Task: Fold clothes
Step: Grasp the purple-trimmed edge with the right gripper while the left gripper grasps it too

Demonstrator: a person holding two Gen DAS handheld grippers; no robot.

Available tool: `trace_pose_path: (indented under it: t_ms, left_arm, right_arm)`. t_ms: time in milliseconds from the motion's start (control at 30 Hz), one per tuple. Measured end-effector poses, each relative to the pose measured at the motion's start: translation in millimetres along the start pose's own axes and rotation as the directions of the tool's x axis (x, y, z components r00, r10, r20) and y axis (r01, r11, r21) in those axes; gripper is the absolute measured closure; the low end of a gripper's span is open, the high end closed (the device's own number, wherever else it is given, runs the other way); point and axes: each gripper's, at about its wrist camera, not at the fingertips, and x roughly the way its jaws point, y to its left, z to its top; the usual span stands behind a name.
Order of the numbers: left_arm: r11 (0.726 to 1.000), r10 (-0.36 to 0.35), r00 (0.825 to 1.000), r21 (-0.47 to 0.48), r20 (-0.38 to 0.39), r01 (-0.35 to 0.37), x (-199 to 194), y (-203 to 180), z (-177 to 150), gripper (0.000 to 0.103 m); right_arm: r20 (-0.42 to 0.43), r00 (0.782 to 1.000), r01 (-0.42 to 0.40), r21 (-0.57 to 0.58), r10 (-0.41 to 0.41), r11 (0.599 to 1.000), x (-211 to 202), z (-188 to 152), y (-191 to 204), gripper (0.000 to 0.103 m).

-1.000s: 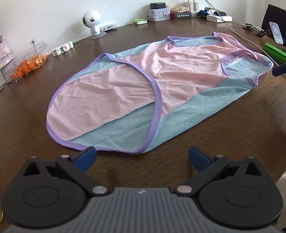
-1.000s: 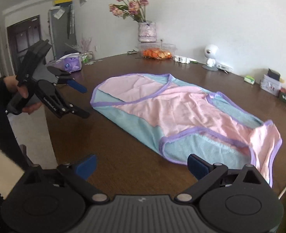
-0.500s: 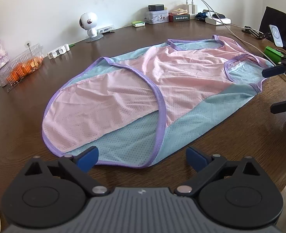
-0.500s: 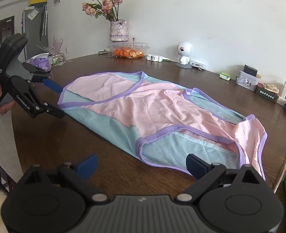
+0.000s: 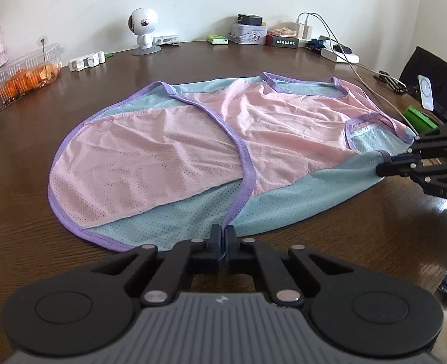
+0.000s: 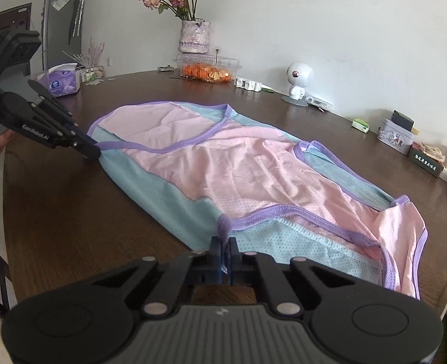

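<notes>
Two grippers pinch one garment, a pink and pale-blue mesh top [image 5: 211, 151] trimmed in purple, lying spread flat on the dark wooden surface [image 5: 26, 212]. The left gripper [image 5: 222, 235] has its jaws together on the near hem, right where a purple seam meets the blue panel. The right gripper [image 6: 226, 244] has its jaws clamped on the near edge at the other end, beside the purple-bound armhole. Each gripper shows at the side of the other's view, tips touching the cloth. Along the far side stand a vase of roses [image 6: 194, 35], a clear box of oranges [image 6: 208, 68], a small white camera [image 5: 143, 30] and a tin [image 5: 248, 34].
</notes>
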Motion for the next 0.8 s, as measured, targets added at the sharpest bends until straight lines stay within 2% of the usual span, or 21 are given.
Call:
trace_pose_path:
  t_ms: [167, 400, 633, 700, 733, 767, 800]
  left_arm:
    - [1.000, -0.004, 1.000, 0.019, 0.027, 0.004, -3.9, 0.9, 13.8, 0.101]
    - [0.990, 0.032, 0.996, 0.136, 0.081, -0.043, 9.3, 10.4, 67.1, 0.101]
    - [0.985, 0.044, 0.997, 0.163, 0.059, -0.053, 44.2, 25.8, 92.2, 0.101]
    - [0.986, 0.059, 0.996, 0.154, 0.065, -0.069, 48.8, 29.9, 94.2, 0.097]
    - [0.985, 0.070, 0.995, 0.152, 0.070, -0.080, 50.2, 31.8, 94.6, 0.082]
    - [0.983, 0.097, 0.992, 0.149, 0.084, -0.108, 49.7, 33.4, 94.2, 0.037]
    - [0.977, 0.146, 0.983, 0.142, 0.111, -0.161, 44.9, 34.0, 91.9, 0.013]
  right_arm:
    - [0.017, 1.000, 0.000, 0.021, 0.000, 1.000, -3.6, 10.8, -8.5, 0.101]
    - [0.060, 0.997, 0.048, 0.014, -0.049, 0.999, 10.1, 51.2, -46.3, 0.101]
    - [0.015, 0.999, 0.046, 0.008, -0.046, 0.999, 53.2, 76.8, -76.7, 0.101]
    - [-0.015, 0.999, 0.032, -0.006, -0.032, 0.999, 64.3, 79.8, -77.8, 0.101]
    - [-0.042, 0.999, 0.015, -0.013, -0.016, 1.000, 69.6, 80.7, -77.6, 0.100]
    - [-0.056, 0.998, 0.014, -0.017, -0.015, 1.000, 70.3, 79.8, -76.2, 0.097]
    - [-0.067, 0.998, 0.016, -0.020, -0.017, 1.000, 69.9, 78.5, -74.6, 0.075]
